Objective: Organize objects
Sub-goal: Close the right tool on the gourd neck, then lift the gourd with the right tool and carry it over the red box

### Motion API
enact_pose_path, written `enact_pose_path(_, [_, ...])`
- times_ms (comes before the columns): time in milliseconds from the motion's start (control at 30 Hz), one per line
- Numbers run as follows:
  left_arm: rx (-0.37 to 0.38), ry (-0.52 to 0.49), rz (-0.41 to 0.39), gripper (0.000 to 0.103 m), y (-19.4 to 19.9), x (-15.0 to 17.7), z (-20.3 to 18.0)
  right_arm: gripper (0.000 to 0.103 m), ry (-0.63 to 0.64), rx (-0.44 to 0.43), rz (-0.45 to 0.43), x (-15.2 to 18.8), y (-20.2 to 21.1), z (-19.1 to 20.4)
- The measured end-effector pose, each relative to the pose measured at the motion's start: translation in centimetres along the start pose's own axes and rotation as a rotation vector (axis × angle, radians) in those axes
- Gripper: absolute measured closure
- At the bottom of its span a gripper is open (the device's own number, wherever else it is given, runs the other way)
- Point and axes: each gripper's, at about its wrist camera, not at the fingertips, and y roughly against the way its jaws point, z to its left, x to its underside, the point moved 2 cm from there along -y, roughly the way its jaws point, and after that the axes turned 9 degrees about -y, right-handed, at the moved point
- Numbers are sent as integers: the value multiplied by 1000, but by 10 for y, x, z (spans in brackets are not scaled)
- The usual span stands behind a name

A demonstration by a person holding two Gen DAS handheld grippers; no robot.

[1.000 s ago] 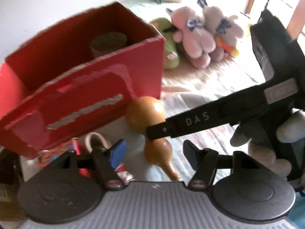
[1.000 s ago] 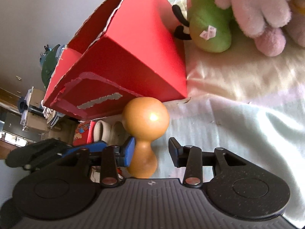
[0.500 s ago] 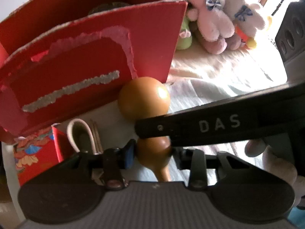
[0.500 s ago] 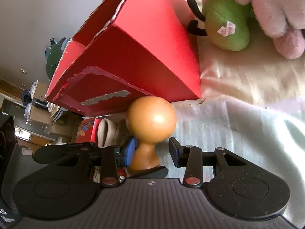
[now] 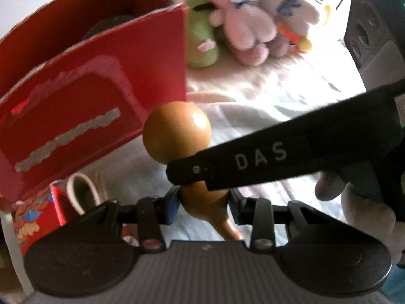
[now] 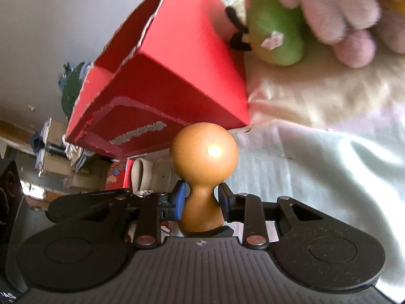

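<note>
A glossy brown gourd [image 5: 177, 131] stands upright on the pale cloth, just in front of the open red cardboard box [image 5: 101, 96]. My left gripper [image 5: 202, 202] is shut on its small lower bulb, pads pressing both sides. In the right wrist view the gourd [image 6: 203, 152] has its narrow waist between the pads of my right gripper [image 6: 201, 197]. Those jaws are closing and both pads touch the waist. One right finger [image 5: 253, 157], marked DAS, crosses the gourd's waist in the left wrist view. A hand holds that gripper at the right edge.
A green plush [image 6: 276, 25] and pink plush toys [image 6: 336, 7] lie behind the red box [image 6: 189, 76] to the right. A small patterned red box [image 5: 33, 215] and a white cup [image 5: 81, 190] sit low at the left. Something round and brownish [image 5: 111, 22] lies inside the red box.
The left jaws went from wide apart to closed on the gourd's lower bulb. After that the right jaws narrowed onto the gourd's waist. The gourd stays in front of the red box.
</note>
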Motion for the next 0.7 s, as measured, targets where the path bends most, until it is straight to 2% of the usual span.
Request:
enact_pose_path(367, [65, -150, -150, 65, 50, -26, -24, 72, 18, 20, -198, 2, 65, 32])
enact_pose_path(533, [79, -190, -244, 65, 83, -38, -19, 72, 91, 21, -280, -6, 83, 66])
enact_pose_path(700, [60, -216, -340, 65, 116, -56, -1, 72, 192, 23, -320, -32, 91, 105])
